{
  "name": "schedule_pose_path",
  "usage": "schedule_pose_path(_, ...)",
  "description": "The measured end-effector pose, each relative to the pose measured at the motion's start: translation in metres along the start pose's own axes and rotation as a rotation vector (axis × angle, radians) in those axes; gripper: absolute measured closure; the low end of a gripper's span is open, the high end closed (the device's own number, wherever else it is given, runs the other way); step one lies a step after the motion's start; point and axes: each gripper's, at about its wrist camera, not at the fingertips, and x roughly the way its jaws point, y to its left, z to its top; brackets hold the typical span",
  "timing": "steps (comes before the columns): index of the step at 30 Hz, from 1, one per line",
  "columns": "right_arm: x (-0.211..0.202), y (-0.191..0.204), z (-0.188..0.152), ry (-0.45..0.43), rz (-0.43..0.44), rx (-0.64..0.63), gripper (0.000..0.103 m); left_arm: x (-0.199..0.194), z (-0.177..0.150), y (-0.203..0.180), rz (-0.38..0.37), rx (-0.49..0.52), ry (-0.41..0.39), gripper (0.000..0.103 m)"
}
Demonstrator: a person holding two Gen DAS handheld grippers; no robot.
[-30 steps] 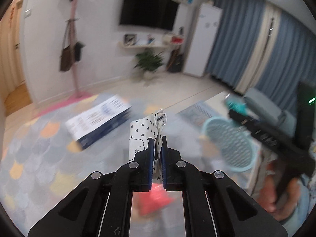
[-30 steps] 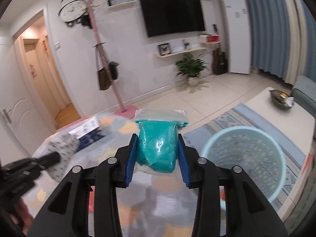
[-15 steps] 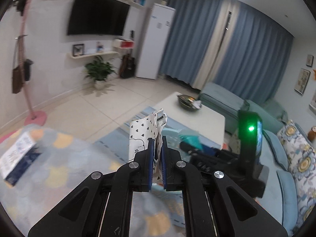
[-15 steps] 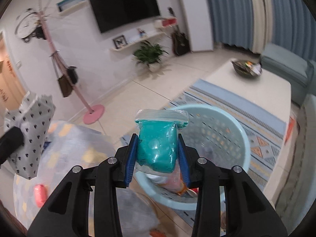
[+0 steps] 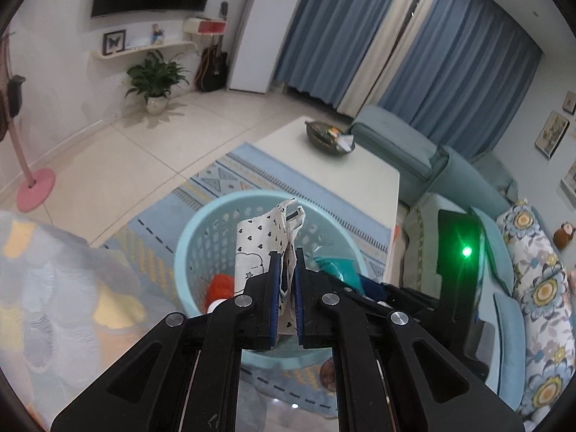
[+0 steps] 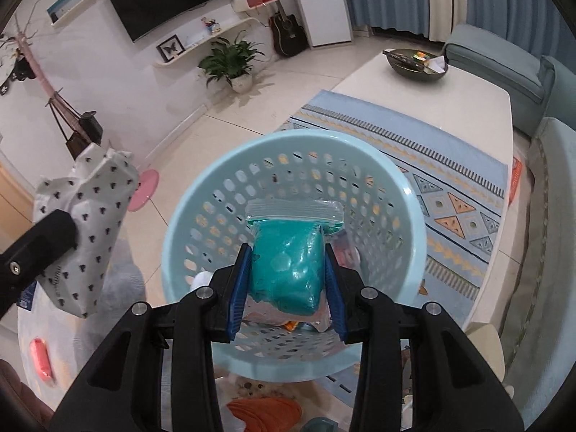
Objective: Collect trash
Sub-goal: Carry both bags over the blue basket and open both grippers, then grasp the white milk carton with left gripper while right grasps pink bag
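No readable text anywhere. Small blue logo and a label high on the white fridge, too small to make out; faint print, perhaps lettering, low on the heart-patterned bag, illegible.

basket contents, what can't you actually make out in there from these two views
- Left wrist view: the patterned paper bag and the left gripper hide most of the basket floor; only an orange item shows.
- Right wrist view: the teal zip bag in the right gripper covers the contents.
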Motion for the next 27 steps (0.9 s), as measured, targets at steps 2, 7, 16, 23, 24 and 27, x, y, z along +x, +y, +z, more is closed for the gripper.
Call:
schedule_pose_path(2,0.001,-0.003,0.001,-0.001,-0.007,0.004,0.066,0.004,0.001,-0.002,0.017,0.026,0.016,0.096)
schedule_pose_path(7,0.002,-0.009,0.001,0.009,-0.010,0.024,0.054,0.005,0.004,-0.001,0.027,0.016,0.013,0.060)
schedule_pose_path(16,-0.014,0.000,0.000,-0.014,0.011,0.005,0.046,-0.020,-0.006,0.006,0.020,-0.006,-0.022,0.044)
schedule_pose_path(23,-0.034,0.031,-0.002,-0.042,0.046,-0.050,0.046,-0.056,-0.012,0.012,0.009,-0.018,-0.091,0.044)
schedule_pose_path(24,-0.038,0.036,-0.003,-0.047,0.052,-0.059,0.046,-0.065,-0.015,0.014,0.008,-0.019,-0.104,0.044)
schedule_pose_path(27,-0.052,0.055,-0.004,-0.067,0.076,-0.100,0.046,-0.083,-0.021,0.020,0.011,-0.031,-0.135,0.044)
